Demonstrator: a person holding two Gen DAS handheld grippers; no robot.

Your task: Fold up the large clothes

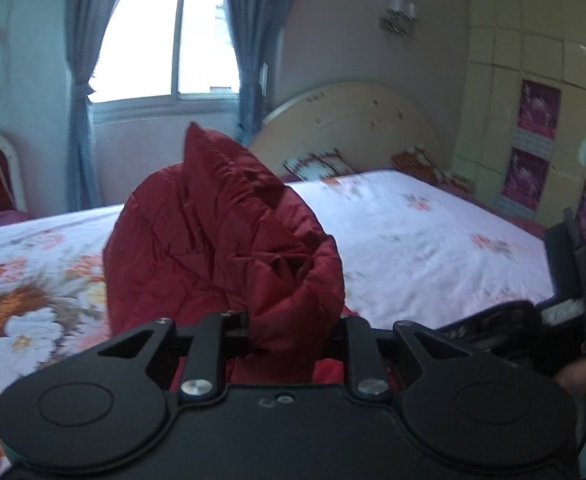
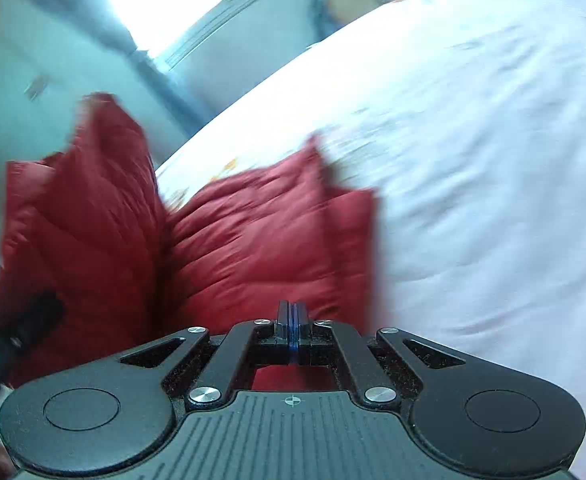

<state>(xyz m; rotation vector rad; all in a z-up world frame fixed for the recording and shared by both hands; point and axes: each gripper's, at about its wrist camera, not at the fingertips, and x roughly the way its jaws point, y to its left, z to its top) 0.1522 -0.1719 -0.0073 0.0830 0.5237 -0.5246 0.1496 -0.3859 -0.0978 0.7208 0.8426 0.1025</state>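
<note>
A dark red quilted jacket (image 1: 221,248) rises in a bunched mound in the left wrist view, lifted off the bed. My left gripper (image 1: 289,332) is shut on a thick fold of it; the cloth hides both fingertips. In the right wrist view the jacket (image 2: 253,236) spreads over the near edge of the bed, one part standing up at the left. My right gripper (image 2: 291,314) is shut, its blue pads pressed together just in front of the cloth, and no fabric shows between them. The picture is smeared by motion.
A bed with a white floral sheet (image 1: 433,240) fills the middle, with a cream headboard (image 1: 357,128) and pillows behind it. A curtained window (image 1: 169,40) is at the back and cream wardrobes (image 1: 533,80) stand at the right. A dark gripper body (image 1: 569,280) shows at the right edge.
</note>
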